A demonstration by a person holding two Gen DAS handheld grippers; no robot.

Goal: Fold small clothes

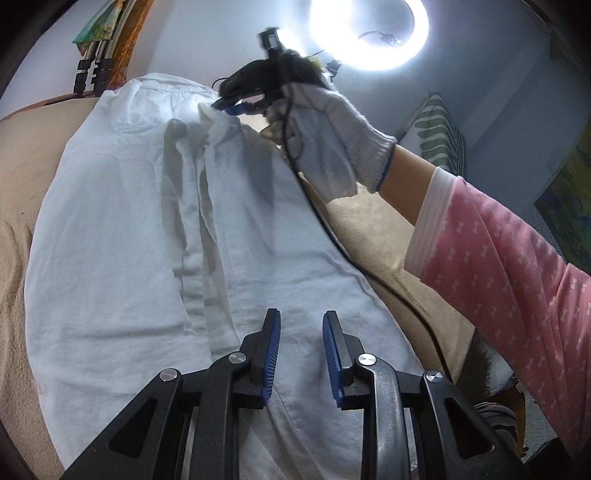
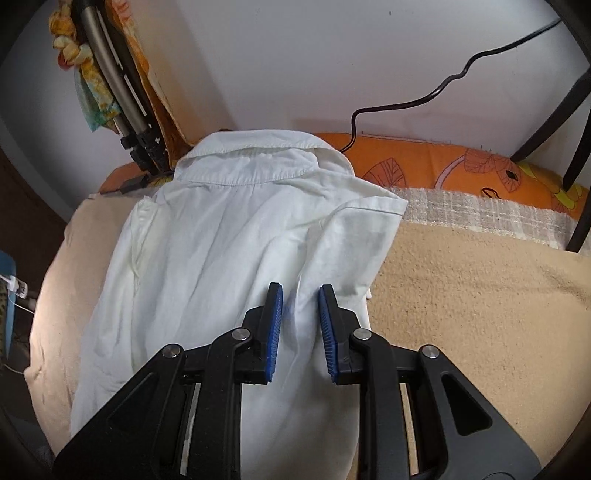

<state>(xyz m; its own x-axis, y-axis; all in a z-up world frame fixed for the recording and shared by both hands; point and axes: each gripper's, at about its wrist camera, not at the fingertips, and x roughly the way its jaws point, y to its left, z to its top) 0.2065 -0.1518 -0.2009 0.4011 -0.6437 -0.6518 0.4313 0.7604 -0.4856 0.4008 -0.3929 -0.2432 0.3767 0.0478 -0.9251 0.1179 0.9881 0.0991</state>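
A small white collared shirt (image 1: 155, 236) lies on a beige blanket (image 1: 384, 236), collar at the far end. My left gripper (image 1: 301, 317) is open, just above the shirt's near hem. In the left wrist view the right gripper (image 1: 231, 107), held by a white-gloved hand (image 1: 332, 136), is at a raised fold near the shirt's far right; its jaws are hard to make out there. In the right wrist view the shirt (image 2: 207, 258) lies with a sleeve folded over, and my right gripper (image 2: 301, 291) is open above the sleeve fabric, with nothing between its blue pads (image 2: 275, 325).
An orange patterned cushion (image 2: 424, 166) and a plaid cloth strip (image 2: 480, 214) lie along the far edge by the wall. A black cable (image 2: 424, 99) runs up the wall. A tripod stand (image 2: 122, 99) leans at the far left. A ring light (image 1: 369, 33) glows overhead.
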